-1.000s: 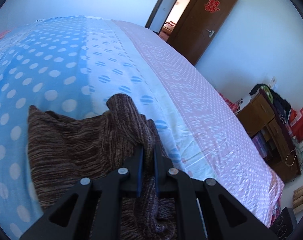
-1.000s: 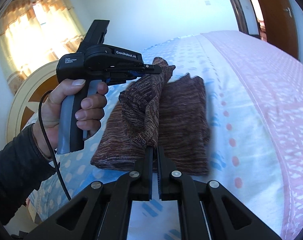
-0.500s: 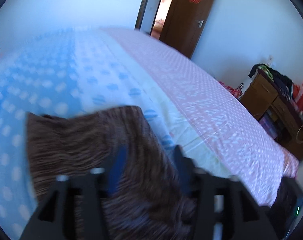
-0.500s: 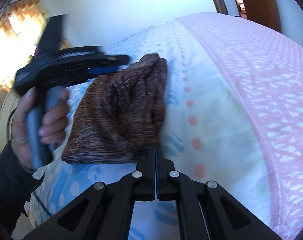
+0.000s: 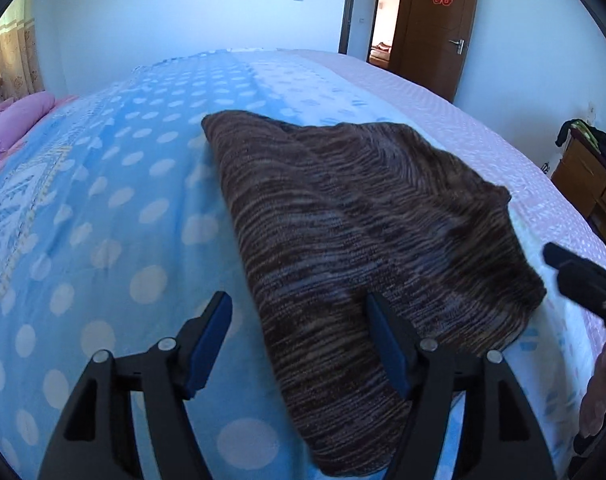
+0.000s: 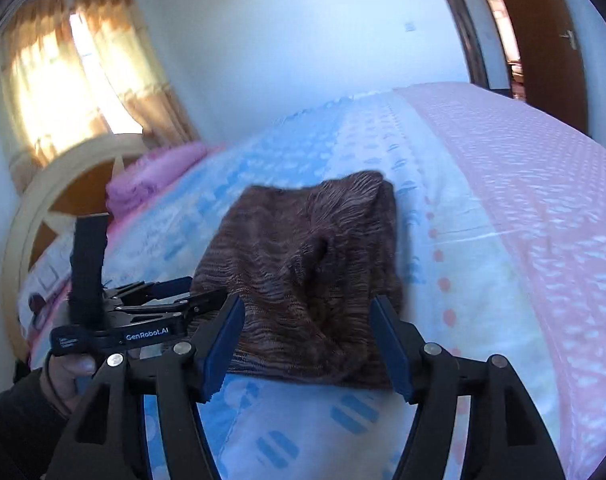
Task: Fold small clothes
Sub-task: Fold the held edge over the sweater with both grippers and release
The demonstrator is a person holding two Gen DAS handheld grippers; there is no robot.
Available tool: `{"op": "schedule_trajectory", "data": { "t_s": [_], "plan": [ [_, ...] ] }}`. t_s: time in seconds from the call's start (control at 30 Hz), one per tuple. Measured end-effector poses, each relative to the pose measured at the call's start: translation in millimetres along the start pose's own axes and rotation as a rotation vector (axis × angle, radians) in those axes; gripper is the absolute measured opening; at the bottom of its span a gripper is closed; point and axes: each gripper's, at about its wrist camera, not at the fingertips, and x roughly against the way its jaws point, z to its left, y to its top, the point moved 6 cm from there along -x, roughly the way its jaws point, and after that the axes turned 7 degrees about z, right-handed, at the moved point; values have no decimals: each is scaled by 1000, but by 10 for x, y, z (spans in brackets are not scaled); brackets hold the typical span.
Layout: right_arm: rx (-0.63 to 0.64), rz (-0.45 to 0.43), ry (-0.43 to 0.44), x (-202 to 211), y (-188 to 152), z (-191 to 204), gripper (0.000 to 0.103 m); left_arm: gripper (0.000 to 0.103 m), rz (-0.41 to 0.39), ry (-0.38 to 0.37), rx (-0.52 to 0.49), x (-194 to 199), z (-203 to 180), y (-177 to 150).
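Right now both tools stand wide and hold nothing. At the bottom of the left wrist view, the left tool (image 5: 295, 340) straddles the near left edge of the brown knitted garment (image 5: 367, 232): one blue pad hangs over the bedsheet (image 5: 115, 184), the other over the knit. In the right wrist view the right tool (image 6: 307, 340) frames the near hem of the same garment (image 6: 307, 272), which lies folded in a compact, slightly lumpy packet at mid-frame. To the lower left there, a hand (image 6: 69, 372) grips the left tool's handle. Farther back, a pink pillow (image 6: 151, 184) sits at centre left. By my reading a fold is just laid down and let go; next the packet wants smoothing, or a grip on one edge for another fold.
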Motion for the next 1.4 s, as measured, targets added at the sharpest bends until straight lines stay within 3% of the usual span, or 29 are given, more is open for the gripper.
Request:
{"op": "schedule_trajectory", "data": {
  "t_s": [0.03,0.07,0.1,0.17,0.3,0.43,0.47,0.53,0.57,0.6,0.7,0.83,0.87,0.9,0.93,1.03,1.17,1.2,1.27,1.4],
  "plan": [
    [-9,37,17,-119,-11,-7,45,72,-4,2,0,1,-5,2],
    [-18,71,7,-204,-29,-40,7,72,-11,3,-5,11,-16,-1],
    [-30,99,-21,-268,-45,-106,3,74,-15,6,-13,24,-35,0],
    [-103,114,-48,-241,-88,-309,3,87,-14,23,-40,35,-91,-51],
    [-147,155,-91,-160,-229,-521,3,91,12,27,-73,-30,-131,-110],
    [-145,140,-79,-162,-172,-450,4,96,15,11,-43,-43,-64,-125],
    [-134,123,-78,-108,-132,-424,9,97,20,0,-25,-47,-42,-133],
    [-108,73,-103,-7,20,-362,37,97,36,-31,8,-78,7,-138],
    [-104,48,-93,20,105,-344,58,98,44,-44,23,-90,20,-146],
    [-104,30,-83,13,205,-322,61,99,49,-52,35,-97,32,-152],
    [-83,30,-84,-104,566,-297,61,101,50,-46,41,-93,31,-176],
    [-143,177,-72,-716,933,-458,60,102,47,-43,43,-89,32,-192],
    [-152,201,-72,-837,956,-494,41,103,49,-48,48,-85,39,-198],
    [-156,229,-68,-940,970,-509,6,103,48,-52,51,-81,44,-201],
    [-142,245,-92,-1032,981,-539,4,103,47,-55,53,-79,49,-200],
    [-136,184,-170,-990,1017,-639,3,103,52,-55,51,-90,46,-198],
    [-116,241,-257,-1130,904,-782,4,103,55,-47,44,-91,31,-204],
    [-89,244,-274,-1141,901,-757,10,103,56,-50,47,-96,44,-202],
    [-16,213,-377,-1061,969,-665,24,103,56,-49,53,-79,52,-225],
    [136,82,-404,-852,1240,-169,25,103,26,-68,81,-5,100,-260]
  ]
}}
